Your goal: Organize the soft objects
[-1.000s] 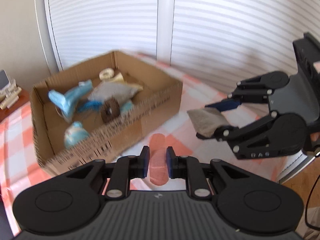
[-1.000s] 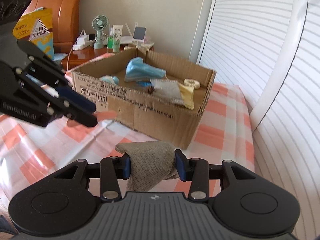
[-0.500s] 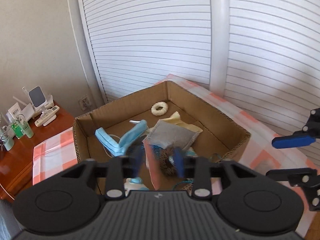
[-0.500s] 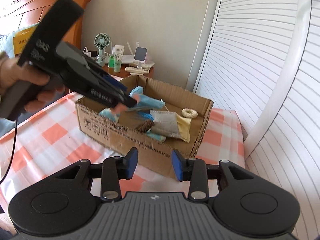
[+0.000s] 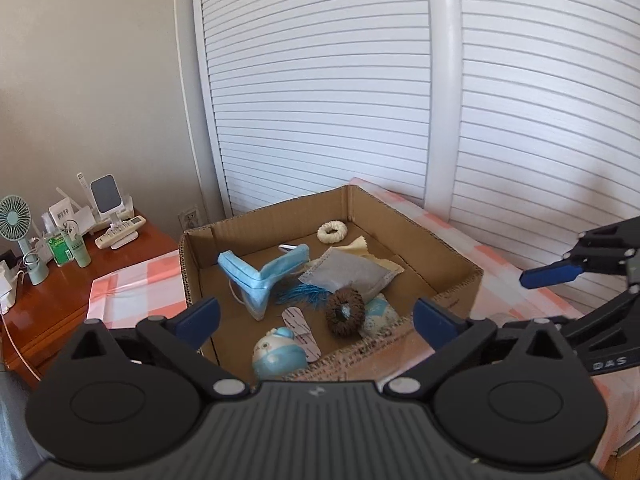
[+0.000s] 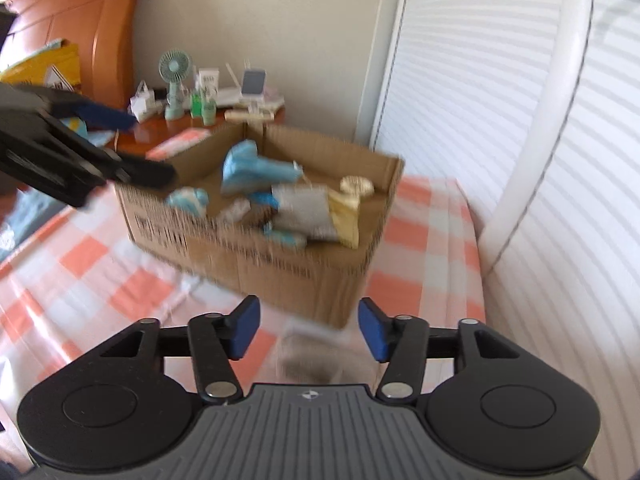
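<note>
An open cardboard box on the checked cloth holds soft things: a blue face mask, a grey pouch, a brown scrunchie, a white scrunchie, a round blue toy and a pink strip. My left gripper is open and empty above the box's near side. My right gripper is open and empty in front of the box; a blurred grey cloth lies on the table just below its jaws. The right gripper also shows in the left wrist view.
A wooden bedside table with a small fan, bottles and a remote stands to the left. White slatted doors rise right behind the box. A wooden headboard is at the far left. The checked cloth surrounds the box.
My left gripper rose over the box, opened and let the pink strip fall into it. My right gripper let go of the grey cloth, which now lies on the table, and stays open.
</note>
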A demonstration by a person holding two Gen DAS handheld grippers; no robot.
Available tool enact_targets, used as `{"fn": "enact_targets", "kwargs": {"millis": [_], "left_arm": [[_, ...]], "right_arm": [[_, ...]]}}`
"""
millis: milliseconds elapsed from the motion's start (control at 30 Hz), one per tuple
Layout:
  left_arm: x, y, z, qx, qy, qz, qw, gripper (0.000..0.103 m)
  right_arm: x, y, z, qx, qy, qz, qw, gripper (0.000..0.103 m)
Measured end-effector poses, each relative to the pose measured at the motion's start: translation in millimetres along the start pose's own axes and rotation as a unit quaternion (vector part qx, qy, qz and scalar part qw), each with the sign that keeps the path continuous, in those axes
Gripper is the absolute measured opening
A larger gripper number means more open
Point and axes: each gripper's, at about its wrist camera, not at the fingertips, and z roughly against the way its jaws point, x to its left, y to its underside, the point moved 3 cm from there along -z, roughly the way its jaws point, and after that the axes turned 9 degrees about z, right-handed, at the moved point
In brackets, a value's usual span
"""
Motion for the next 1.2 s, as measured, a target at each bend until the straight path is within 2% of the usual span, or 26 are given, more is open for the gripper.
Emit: {"fn": "enact_targets", "kwargs": {"millis": [133, 233, 333, 500, 600, 667, 700, 867, 967, 1200], "left_arm": [[-10, 10, 14, -0.001, 0.012, -0.014, 0.9998, 0.102], [-16, 20, 19, 0.006, 0.026, -0.015, 0.9995, 0.102], [-21, 31, 23, 0.015, 0.034, -0.009, 0.9993, 0.102], [-23, 47, 25, 0.036, 0.060, 0.013, 0.9975, 0.102], [-23, 49, 25, 0.040, 0.059, 0.016, 0.9973, 0.102], [-23, 49, 24, 0.041, 0.059, 0.014, 0.9973, 0.102], [-24, 49, 24, 0.041, 0.060, 0.014, 0.9973, 0.102], [-26, 51, 24, 0.042, 0.060, 0.013, 0.9972, 0.102], [-26, 52, 25, 0.041, 0.057, 0.012, 0.9974, 0.102], [-26, 53, 25, 0.039, 0.031, -0.003, 0.9987, 0.102]], "right_arm": [[5, 15, -16, 0.023, -0.009, -0.006, 1.000, 0.075], [6, 22, -29, 0.032, -0.001, -0.009, 0.999, 0.083], [1, 29, -44, 0.045, 0.012, -0.009, 0.999, 0.086], [-9, 37, -60, 0.065, -0.003, -0.028, 0.997, 0.088], [-9, 38, -62, 0.065, -0.010, -0.031, 0.997, 0.087], [-9, 38, -63, 0.067, -0.010, -0.034, 0.997, 0.075], [-8, 38, -62, 0.065, -0.009, -0.034, 0.997, 0.073], [-6, 35, -56, 0.063, 0.004, -0.027, 0.998, 0.050], [-6, 33, -50, 0.058, 0.007, -0.028, 0.998, 0.047], [-8, 18, -19, 0.031, 0.005, -0.029, 0.999, 0.047]]}}
